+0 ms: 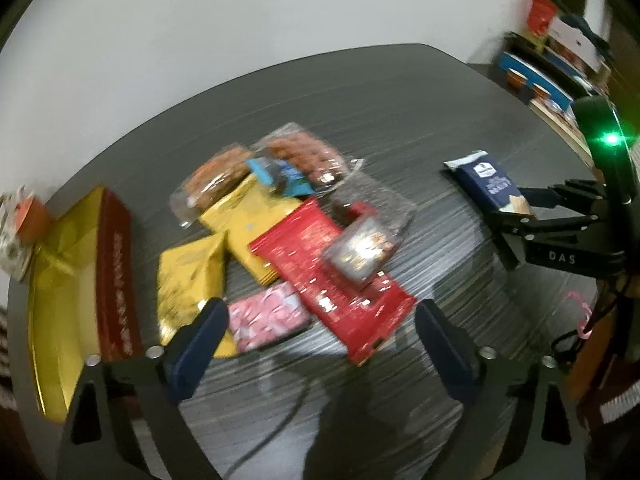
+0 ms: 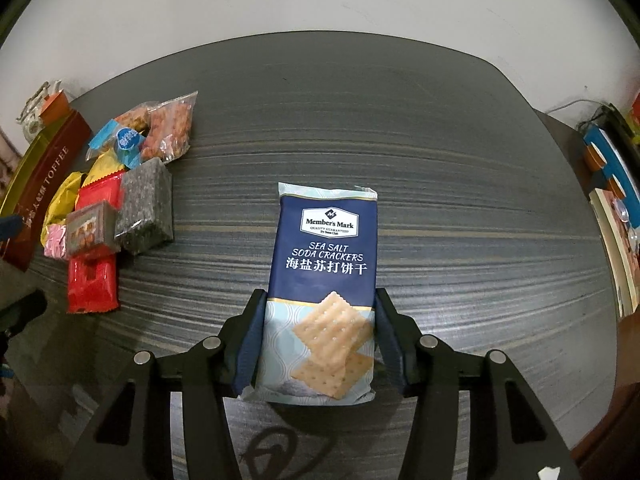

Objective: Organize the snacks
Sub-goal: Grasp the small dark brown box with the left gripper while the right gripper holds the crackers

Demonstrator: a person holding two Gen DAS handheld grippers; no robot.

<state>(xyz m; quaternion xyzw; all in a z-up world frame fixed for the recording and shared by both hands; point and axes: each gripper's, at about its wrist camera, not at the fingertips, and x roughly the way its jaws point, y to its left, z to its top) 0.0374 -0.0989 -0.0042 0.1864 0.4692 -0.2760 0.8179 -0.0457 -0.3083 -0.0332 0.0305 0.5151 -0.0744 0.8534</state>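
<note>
The right gripper (image 2: 316, 336) has its jaws clamped on the sea salt soda crackers pack (image 2: 324, 280), off to the side of the snack pile (image 1: 288, 240) on the bench (image 2: 440, 160). The left gripper (image 1: 320, 344) hangs with jaws wide and empty over the pile (blurred there). The sorting step looks in hand; next, the crackers likely need carrying toward the open toffee box (image 1: 60, 300).

Motion blurs the snack pile (image 1: 288, 232); toffee box (image 2: 36, 184) cut off.
</note>
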